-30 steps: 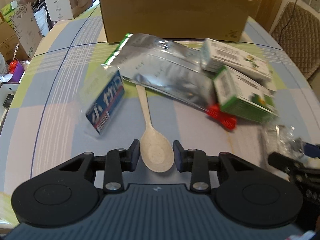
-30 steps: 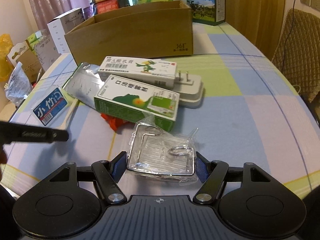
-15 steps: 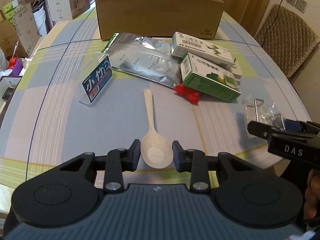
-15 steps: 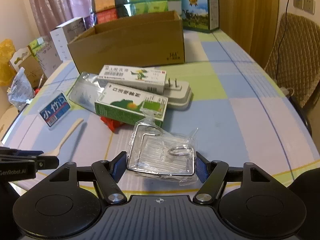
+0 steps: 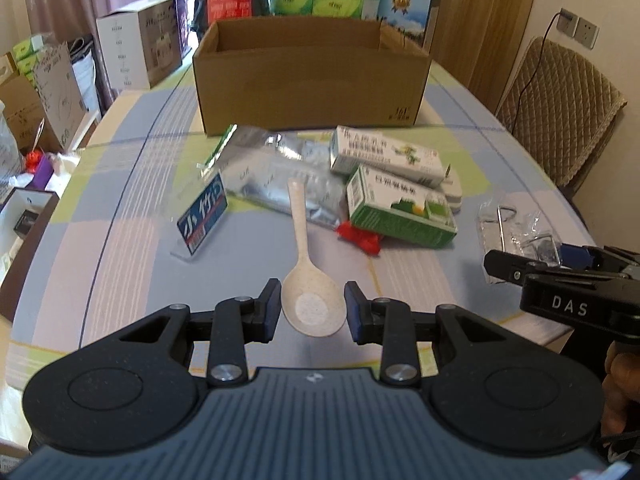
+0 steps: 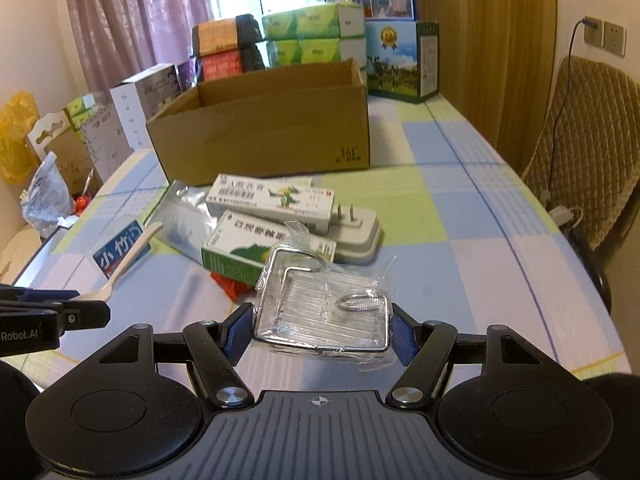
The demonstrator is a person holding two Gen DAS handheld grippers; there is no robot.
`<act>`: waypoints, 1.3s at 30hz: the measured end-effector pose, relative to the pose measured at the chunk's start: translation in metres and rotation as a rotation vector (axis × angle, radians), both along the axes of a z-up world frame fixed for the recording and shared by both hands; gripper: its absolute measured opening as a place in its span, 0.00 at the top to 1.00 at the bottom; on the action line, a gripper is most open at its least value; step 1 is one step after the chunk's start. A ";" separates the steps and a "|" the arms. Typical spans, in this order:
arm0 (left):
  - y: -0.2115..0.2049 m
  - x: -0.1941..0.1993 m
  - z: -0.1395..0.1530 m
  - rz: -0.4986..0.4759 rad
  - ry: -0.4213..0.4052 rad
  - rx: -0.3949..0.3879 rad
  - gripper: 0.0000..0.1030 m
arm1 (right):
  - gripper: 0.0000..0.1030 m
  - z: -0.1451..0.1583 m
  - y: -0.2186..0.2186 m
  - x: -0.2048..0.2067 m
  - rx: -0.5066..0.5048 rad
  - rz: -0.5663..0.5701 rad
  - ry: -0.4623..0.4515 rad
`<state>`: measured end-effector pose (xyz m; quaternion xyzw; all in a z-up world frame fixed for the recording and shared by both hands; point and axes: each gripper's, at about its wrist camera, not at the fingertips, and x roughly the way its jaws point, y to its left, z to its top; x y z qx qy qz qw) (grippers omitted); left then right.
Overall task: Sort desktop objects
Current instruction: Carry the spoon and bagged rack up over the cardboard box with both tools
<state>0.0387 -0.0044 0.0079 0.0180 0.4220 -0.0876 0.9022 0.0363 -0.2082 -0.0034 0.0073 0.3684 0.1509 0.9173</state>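
The cardboard box (image 5: 312, 76) lies straight ahead of both grippers. The spoon (image 5: 308, 280), handle pointing boxward, is clamped in the left gripper (image 5: 312, 306); the bagged wire rack (image 6: 324, 308) in the right gripper (image 6: 322, 334).

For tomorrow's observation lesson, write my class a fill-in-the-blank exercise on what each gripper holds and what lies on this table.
1. The left gripper grips the bowl of a cream plastic ____.
2. The right gripper holds a wire rack wrapped in clear ____.
3. At the far end of the checked tablecloth stands an open brown ____ box.
4. A small red object lies partly under the ____ and white carton.

Missing words: spoon; plastic; cardboard; green
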 end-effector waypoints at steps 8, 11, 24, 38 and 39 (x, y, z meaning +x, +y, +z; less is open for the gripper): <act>-0.010 0.004 0.018 -0.011 -0.047 -0.019 0.72 | 0.35 0.015 0.001 0.001 -0.001 0.009 -0.043; -0.013 0.005 0.022 -0.013 -0.059 -0.024 0.72 | 0.35 0.016 0.002 0.003 0.003 0.013 -0.042; -0.015 0.007 0.031 -0.011 -0.084 -0.038 0.72 | 0.35 0.024 0.002 0.005 0.012 0.030 -0.043; -0.010 0.028 0.048 -0.005 -0.133 -0.046 0.72 | 0.35 0.038 0.014 0.024 -0.001 0.066 -0.073; -0.009 0.031 0.050 -0.005 -0.138 -0.047 0.72 | 0.35 0.039 0.015 0.026 -0.002 0.070 -0.076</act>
